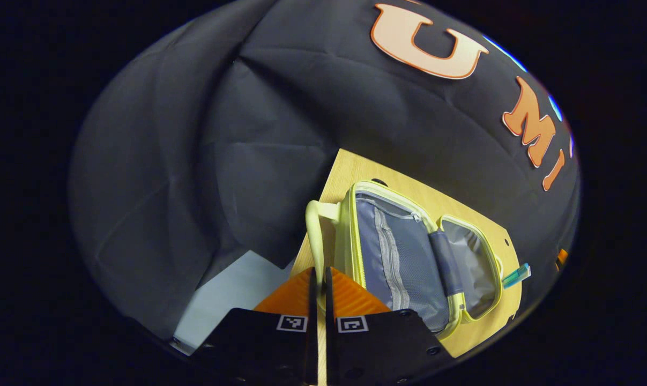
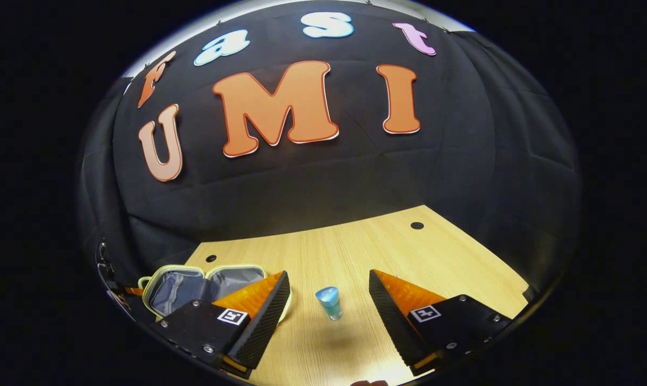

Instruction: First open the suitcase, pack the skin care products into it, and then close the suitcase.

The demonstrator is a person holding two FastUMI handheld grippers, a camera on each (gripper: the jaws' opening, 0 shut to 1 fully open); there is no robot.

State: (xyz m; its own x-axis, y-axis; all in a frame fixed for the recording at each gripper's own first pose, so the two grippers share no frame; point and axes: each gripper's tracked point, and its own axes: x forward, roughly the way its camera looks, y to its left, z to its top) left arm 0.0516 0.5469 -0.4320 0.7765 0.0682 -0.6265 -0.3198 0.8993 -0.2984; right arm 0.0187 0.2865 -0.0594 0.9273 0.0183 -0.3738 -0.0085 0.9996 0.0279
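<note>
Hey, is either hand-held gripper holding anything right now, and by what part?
Nothing is held. The left hand-held gripper is shut and empty near the open suitcase; the right hand-held gripper is open around the bottle.

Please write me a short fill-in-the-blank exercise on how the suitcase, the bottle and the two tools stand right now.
1. The suitcase lies ____ on the table.
2. The left tool has its fingers nearly ____ around the suitcase's handle.
3. The right tool is ____, with the bottle standing ahead between its fingers.
4. The bottle's cap is ____ in colour.

Missing words: open; closed; open; blue
</note>
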